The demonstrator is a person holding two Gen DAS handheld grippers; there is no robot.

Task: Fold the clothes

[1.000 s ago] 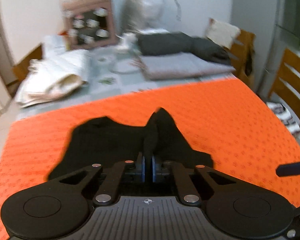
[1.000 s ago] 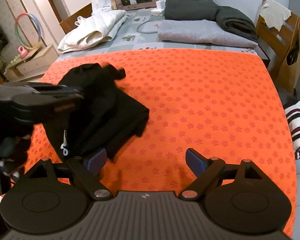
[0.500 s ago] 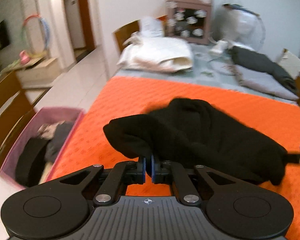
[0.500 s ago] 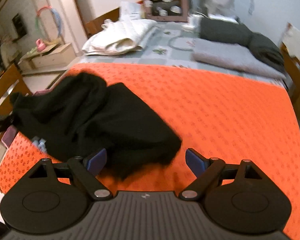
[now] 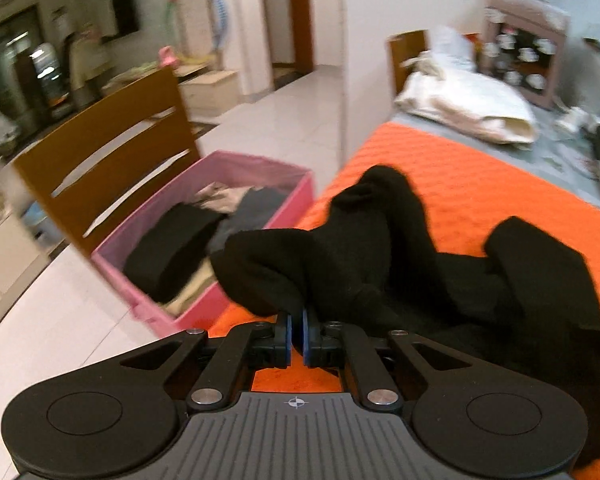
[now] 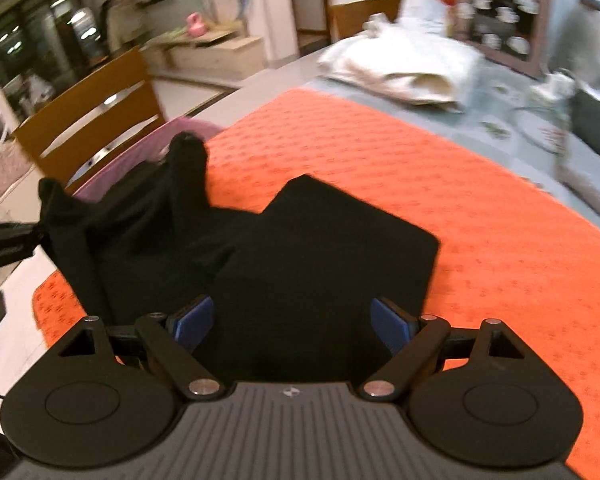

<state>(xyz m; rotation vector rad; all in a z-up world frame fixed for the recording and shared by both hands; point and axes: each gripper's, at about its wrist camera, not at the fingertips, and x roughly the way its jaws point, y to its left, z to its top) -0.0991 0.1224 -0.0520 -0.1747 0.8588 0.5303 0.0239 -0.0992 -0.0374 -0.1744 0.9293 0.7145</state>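
Far left, a pink bin (image 5: 300, 196) is being shown on the floor beside the table, with folded dark and pale clothes piled inside it and a wooden chair (image 5: 100, 160) standing just behind. Next, the left gripper (image 5: 295, 336) is being kept clamped on a fold of the black garment (image 5: 380, 256) — its blue pads are pressed nearly together with cloth pinched between them. The garment is being held bunched over the orange cloth (image 5: 480, 184) near the table's left edge. Further right, the right gripper (image 6: 292, 322) is being held wide apart over the garment's flatter part (image 6: 324, 240) — nothing is being gripped.
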